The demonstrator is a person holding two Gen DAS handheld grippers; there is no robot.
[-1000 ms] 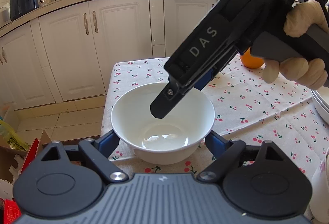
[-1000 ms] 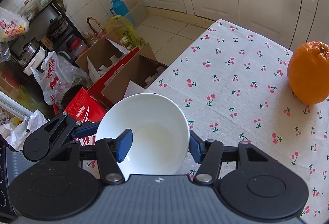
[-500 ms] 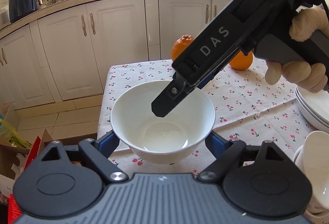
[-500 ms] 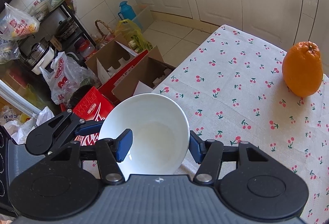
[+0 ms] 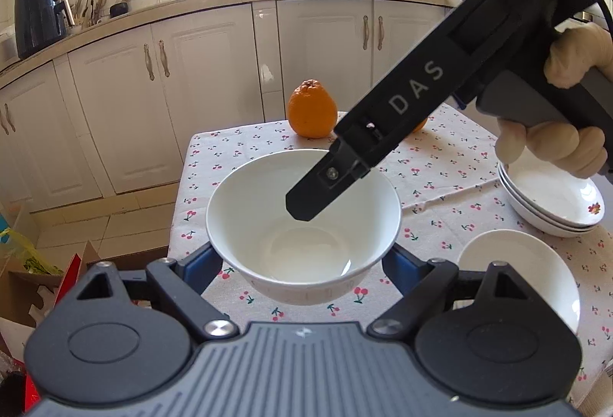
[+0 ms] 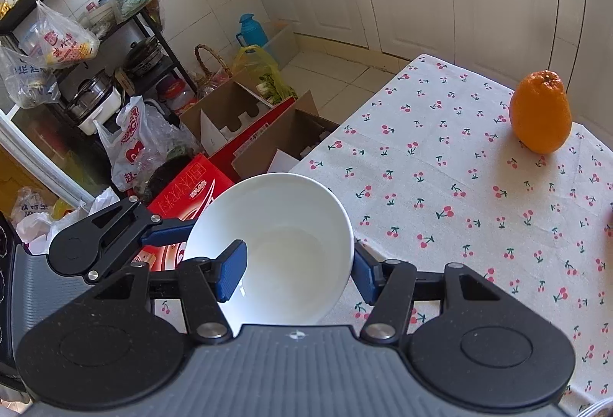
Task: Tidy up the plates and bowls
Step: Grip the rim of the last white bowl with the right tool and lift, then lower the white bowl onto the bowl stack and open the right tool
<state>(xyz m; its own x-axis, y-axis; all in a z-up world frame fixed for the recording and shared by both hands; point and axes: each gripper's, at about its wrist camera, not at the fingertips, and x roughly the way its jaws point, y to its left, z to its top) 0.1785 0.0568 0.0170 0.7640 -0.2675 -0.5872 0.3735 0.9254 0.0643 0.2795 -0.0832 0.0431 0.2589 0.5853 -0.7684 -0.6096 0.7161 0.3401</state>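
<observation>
Raised bowl (image 5: 302, 225); plate stack (image 5: 551, 202) left-view only.

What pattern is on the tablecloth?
White tablecloth with small red cherries; clearest in the right wrist view.

black hand-held gripper (image 5: 302, 264), blue pads (image 5: 201, 265), ribbed grey housing, silver screws, white "das" lettering

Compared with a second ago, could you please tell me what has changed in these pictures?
Both grippers have carried the white bowl up and back from the table's edge: more tablecloth, an orange, stacked plates and a second bowl have come into view. The grips are unchanged: left gripper across the bowl, right gripper pinching its rim.
</observation>
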